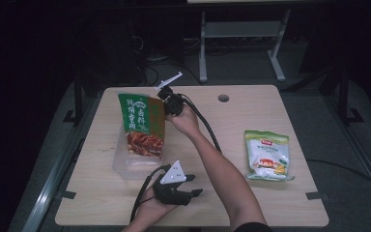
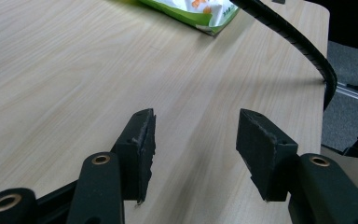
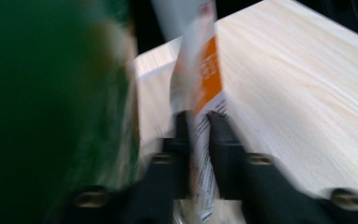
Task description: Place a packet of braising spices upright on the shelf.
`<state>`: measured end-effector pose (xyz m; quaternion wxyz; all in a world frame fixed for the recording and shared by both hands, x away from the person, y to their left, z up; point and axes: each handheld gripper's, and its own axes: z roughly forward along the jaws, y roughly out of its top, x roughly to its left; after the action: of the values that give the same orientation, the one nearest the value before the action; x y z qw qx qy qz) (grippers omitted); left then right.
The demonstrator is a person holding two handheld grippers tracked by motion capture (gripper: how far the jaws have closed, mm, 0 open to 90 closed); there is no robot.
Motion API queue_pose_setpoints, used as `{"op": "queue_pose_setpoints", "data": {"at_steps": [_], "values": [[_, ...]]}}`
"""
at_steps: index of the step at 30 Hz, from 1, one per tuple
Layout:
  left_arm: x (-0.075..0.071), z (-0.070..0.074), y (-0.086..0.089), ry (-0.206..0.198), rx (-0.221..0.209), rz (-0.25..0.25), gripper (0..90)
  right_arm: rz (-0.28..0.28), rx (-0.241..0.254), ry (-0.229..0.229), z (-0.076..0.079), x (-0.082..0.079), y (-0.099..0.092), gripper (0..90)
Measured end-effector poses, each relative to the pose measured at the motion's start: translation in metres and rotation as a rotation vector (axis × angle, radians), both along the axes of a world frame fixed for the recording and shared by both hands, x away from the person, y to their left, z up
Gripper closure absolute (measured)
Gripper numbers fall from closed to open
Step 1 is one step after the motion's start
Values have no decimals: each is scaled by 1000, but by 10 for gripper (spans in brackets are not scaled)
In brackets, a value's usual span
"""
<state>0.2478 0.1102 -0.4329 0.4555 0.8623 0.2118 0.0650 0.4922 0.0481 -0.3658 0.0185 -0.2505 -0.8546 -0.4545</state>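
The wooden table [image 1: 251,203] carries all items in the scene. Its largest load is a clear plastic container [image 1: 121,166], standing left of centre near the table's middle. The green sauce pouch [image 1: 141,126] stands upright with its lower end inside this container and its upper part rising well above the rim. The container's remaining contents cannot be determined from the high view.

A second, smaller pouch [image 1: 267,155], white and green, lies flat on the table at the right, well apart from the container. In the left gripper view its corner [image 2: 200,11] appears at the far edge of the tabletop.

The right gripper [image 1: 166,99] is positioned at the upper right corner of the green sauce pouch. In the right gripper view, its jaws stand close together with the thin edge of the pouch [image 3: 200,116] between them; the frame is blurred, and whether the pads press on the edge cannot be confirmed.

The left gripper [image 1: 195,186] rests low over the table's near edge, just in front of the container. Its jaws are spread, with bare tabletop between the pads [image 2: 142,144].
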Motion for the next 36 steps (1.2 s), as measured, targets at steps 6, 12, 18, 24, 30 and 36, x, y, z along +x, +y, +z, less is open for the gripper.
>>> {"op": "queue_pose_setpoints", "data": {"at_steps": [6, 12, 18, 24, 30, 36], "values": [[0, 1, 1, -2, 2, 3, 460, -7, 35, -1, 2, 0, -7, 768], [0, 1, 1, -5, 5, 3, 460, -2, 42, -1, 1, -2, -12, 897], [1, 0, 0, -1, 7, 1, 457, -6, -10, -9, -1, -2, -16, 885], [1, 0, 1, -1, 11, 4, 449, -12, -1, -9, 10, -8, -28, 777], [1, 0, 2, 0, 7, 11, 441, -28, 2, -21, 16, -15, -50, 724], [2, 0, 2, 8, 8, 18, 433, -48, -5, -19, 20, -24, -72, 669]]}}
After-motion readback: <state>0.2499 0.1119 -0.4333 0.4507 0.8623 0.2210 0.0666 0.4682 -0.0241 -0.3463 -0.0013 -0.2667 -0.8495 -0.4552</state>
